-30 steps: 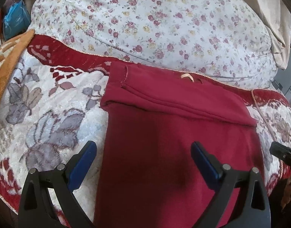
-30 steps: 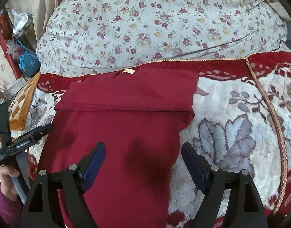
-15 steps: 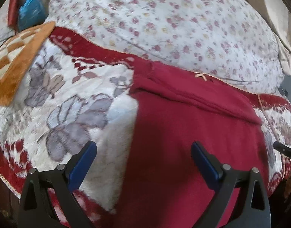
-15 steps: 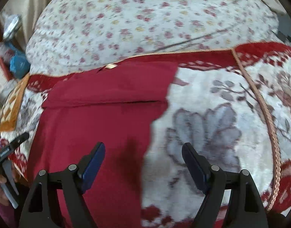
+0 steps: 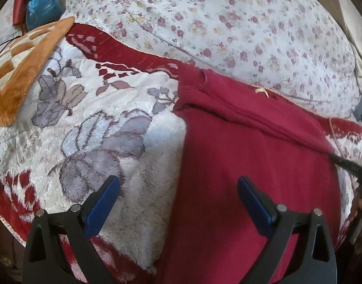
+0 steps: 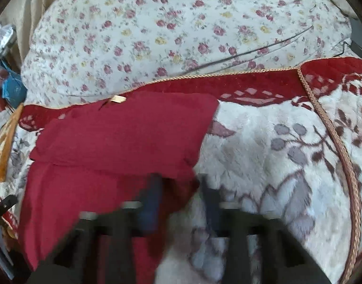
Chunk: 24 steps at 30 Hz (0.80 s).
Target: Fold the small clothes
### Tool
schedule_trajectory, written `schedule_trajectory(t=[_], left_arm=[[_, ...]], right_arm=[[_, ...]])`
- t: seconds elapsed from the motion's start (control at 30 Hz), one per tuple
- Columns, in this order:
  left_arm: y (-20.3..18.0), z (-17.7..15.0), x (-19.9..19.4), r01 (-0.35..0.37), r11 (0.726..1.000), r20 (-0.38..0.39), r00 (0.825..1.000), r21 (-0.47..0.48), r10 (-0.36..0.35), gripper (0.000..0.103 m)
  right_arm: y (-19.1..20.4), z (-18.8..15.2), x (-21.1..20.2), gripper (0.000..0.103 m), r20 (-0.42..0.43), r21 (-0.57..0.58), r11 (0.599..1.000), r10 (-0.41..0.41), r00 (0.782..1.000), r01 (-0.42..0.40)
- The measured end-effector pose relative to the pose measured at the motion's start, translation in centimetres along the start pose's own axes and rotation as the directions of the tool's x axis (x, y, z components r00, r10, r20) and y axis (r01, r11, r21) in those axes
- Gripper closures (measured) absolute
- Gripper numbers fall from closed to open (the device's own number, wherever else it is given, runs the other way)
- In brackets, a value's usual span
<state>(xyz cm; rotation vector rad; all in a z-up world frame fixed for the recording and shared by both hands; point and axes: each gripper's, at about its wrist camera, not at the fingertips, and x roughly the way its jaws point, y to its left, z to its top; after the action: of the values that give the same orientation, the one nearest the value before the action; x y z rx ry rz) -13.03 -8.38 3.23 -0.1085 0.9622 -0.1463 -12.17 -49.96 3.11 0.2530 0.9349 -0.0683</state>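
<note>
Since the red garment (image 5: 252, 165) already lies flat on the plush flowered blanket (image 5: 105, 127) with its far end, the end nearest the floral pillow (image 5: 228, 23), doubled back over itself, I judge the folding begun but not finished; the long near part, away from the pillow, is unfolded and runs down toward both cameras; a small tan tag (image 6: 118, 99) shows at the garment's far edge, just beside the pillow. On the left wrist view the left gripper (image 5: 178, 203) hangs over the garment's edge with its jaws spread wide, one blue pad above bare blanket, the other above red cloth, gripping nothing. On the right wrist view the right gripper (image 6: 181, 196) is smeared by motion blur at the garment's opposite edge, below the folded band; its jaws look nearer together, but whether they pinch cloth I cannot tell. What remains, by my reading, is bringing the near part up toward the pillow.
</note>
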Motion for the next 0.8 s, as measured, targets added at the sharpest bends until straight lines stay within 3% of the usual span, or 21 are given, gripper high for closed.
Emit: schedule_trajectory(t=[0.07, 0.27, 0.4, 0.57, 0.7, 0.73, 0.8], left_arm=[[0.0, 0.1, 0.1, 0.000, 1.000, 0.000, 1.000, 0.003, 0.000, 0.004], [-0.2, 0.3, 0.6, -0.005, 1.000, -0.013, 1.000, 0.000, 0.005, 0.004], [-0.7, 0.1, 0.1, -0.007, 1.000, -0.001, 1.000, 0.023, 0.007, 0.004], [-0.8, -0.5, -0.4, -0.017, 0.999, 0.001, 1.000, 0.043, 0.017, 0.004], [-0.8, -0.8, -0.5, -0.004, 0.998, -0.008, 1.000, 0.064, 0.005, 0.004], [-0.8, -0.8, -0.4, -0.009, 0.998, -0.011, 1.000, 0.067, 0.009, 0.004], [-0.7, -0.8, -0.4, -0.009, 0.998, -0.012, 1.000, 0.060, 0.010, 0.004]], right_arm=[[-0.3, -0.4, -0.2, 0.088, -0.011, -0.008, 1.000, -0.001, 1.000, 0.001], [-0.6, -1.2, -2.6, 0.086, -0.009, 0.013, 1.000, 0.009, 1.000, -0.009], [0.0, -1.0, -4.6, 0.044, 0.032, 0.037, 0.998, 0.044, 0.999, -0.045], [1.5, 0.8, -2.5, 0.044, 0.032, 0.034, 0.999, 0.034, 0.999, -0.035], [1.0, 0.1, 2.0, 0.050, -0.103, 0.019, 0.999, -0.045, 0.994, 0.048], [1.1, -0.1, 1.2, 0.050, -0.073, 0.003, 0.999, -0.053, 0.996, 0.053], [1.1, -0.5, -0.2, 0.050, -0.100, -0.003, 0.999, -0.052, 0.994, 0.052]])
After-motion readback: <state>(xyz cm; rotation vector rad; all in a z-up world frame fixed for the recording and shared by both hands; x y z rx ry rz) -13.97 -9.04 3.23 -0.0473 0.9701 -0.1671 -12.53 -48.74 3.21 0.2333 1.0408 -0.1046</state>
